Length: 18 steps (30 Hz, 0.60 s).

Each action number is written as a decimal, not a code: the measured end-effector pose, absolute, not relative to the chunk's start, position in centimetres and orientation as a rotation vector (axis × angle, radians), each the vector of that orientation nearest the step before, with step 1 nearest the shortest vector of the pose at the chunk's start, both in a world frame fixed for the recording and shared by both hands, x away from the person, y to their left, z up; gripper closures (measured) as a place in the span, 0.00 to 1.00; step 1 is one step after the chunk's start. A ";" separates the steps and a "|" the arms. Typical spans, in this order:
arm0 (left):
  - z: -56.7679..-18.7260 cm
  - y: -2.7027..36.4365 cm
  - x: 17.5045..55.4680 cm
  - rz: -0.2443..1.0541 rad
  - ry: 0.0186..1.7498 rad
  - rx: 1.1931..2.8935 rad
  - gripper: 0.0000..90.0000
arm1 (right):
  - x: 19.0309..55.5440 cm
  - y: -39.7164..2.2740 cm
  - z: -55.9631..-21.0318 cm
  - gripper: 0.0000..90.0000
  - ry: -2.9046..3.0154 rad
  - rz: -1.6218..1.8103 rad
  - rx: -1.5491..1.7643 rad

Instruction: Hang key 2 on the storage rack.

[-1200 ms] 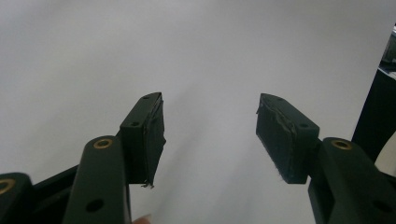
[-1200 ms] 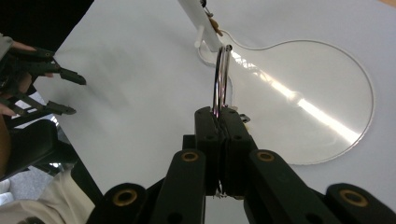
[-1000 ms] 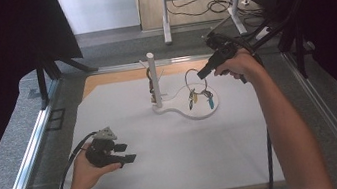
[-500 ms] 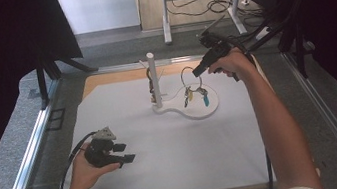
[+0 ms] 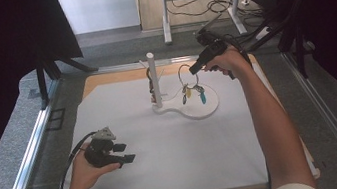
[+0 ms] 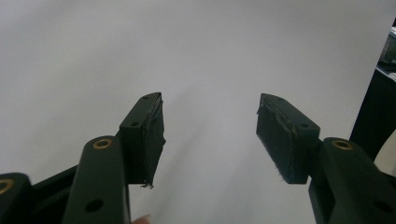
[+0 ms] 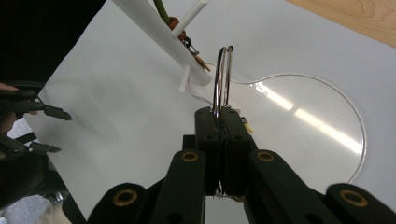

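Right gripper (image 5: 194, 70) clamps a key ring (image 7: 222, 79) above the white stand (image 5: 155, 84). Left gripper (image 6: 210, 135) rests open-jawed on the white mat (image 5: 166, 160).

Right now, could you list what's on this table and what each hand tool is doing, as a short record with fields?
surface: white mat on a table
stand: white post with pegs on a glossy white base
key ring: metal ring with keys hanging above the base
right gripper: shut on the ring, held up beside the post
left gripper: open, holding nothing, low over the mat near the person
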<state>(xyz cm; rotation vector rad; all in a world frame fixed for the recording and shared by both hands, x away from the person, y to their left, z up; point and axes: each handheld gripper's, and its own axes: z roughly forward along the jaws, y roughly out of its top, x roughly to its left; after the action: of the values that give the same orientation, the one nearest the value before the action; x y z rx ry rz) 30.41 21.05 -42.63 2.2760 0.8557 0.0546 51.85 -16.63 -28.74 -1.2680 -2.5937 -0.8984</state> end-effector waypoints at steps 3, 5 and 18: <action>-42.6 21.1 30.4 0.056 0.854 2.273 0.47 | 52.1 -16.2 -28.6 0.97 -2.596 -0.905 -1.275; -42.5 21.3 30.3 0.059 0.857 2.271 0.47 | 52.3 -15.9 -28.6 0.97 -2.594 -0.908 -1.277; -42.1 21.9 30.3 0.065 0.856 2.252 0.47 | 53.4 -14.6 -29.0 0.97 -2.588 -0.925 -1.290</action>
<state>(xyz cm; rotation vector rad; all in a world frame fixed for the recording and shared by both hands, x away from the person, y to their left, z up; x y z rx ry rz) 30.29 21.85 -42.08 2.2521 0.8561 0.0645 53.37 -14.60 -29.01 -1.2898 -2.5877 -0.9246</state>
